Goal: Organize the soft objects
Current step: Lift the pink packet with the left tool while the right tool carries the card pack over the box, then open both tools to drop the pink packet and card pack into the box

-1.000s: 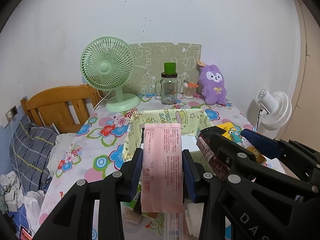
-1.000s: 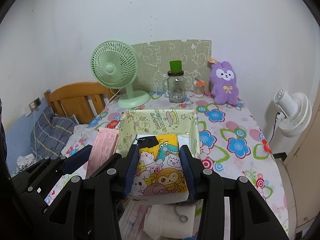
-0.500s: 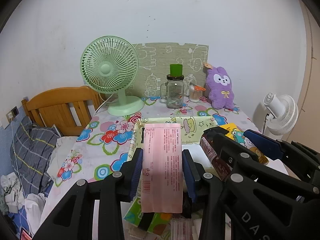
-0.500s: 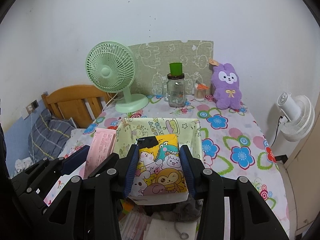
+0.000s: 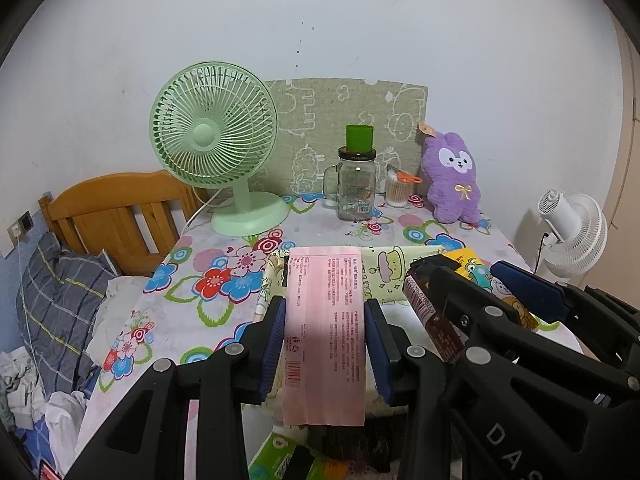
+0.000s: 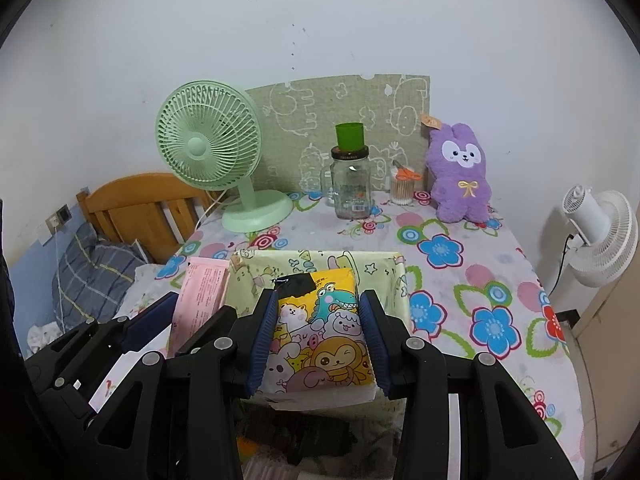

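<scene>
Left wrist view: left gripper (image 5: 325,344) fingers clamped on the pink tissue pack (image 5: 325,332) above the fabric bin (image 5: 386,276) — light, squashy, slick wrap. Right gripper (image 6: 320,340) pinches the cartoon tissue pack (image 6: 320,340) mid-sides — good hold.

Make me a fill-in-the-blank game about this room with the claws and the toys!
1. The left claw is holding a flat packet coloured ____.
2. The right claw is holding a tissue pack with cartoon ____ printed on it.
3. The stuffed bunny by the wall is coloured ____.
4. The cup sitting on top of the glass jar is coloured ____.

Missing words: pink; animals; purple; green
</scene>
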The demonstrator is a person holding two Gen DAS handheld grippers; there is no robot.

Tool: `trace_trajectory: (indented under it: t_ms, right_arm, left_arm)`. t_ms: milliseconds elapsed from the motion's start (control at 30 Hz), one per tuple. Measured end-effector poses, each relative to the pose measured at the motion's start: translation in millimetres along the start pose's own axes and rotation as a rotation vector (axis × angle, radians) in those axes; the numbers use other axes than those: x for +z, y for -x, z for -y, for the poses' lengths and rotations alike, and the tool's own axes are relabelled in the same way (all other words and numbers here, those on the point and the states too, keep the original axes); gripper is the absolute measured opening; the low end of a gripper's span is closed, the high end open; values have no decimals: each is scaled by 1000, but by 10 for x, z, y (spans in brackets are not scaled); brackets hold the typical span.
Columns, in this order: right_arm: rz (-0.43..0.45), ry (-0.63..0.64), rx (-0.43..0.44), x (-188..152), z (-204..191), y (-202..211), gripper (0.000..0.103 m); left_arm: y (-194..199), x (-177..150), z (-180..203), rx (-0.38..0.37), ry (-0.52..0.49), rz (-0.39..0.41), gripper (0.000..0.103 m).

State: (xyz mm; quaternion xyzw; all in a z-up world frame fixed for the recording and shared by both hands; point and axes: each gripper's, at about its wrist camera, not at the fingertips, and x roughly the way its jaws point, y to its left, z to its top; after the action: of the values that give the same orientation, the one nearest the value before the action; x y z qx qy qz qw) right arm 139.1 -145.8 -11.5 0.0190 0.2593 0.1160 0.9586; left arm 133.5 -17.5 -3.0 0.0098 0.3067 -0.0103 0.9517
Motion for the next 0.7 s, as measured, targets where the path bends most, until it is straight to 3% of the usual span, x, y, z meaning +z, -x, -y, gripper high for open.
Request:
trace_trajectory:
  t_ms: [500,700]
  right_arm:
    - [2,-18,-8,165,102,-376,47]
    - [-34,-36,-2,147,158,-541,47]
  left_arm:
    - [-416,191,10,0,4,-26,40]
    - [-567,173,33,-4,-2,-57,40]
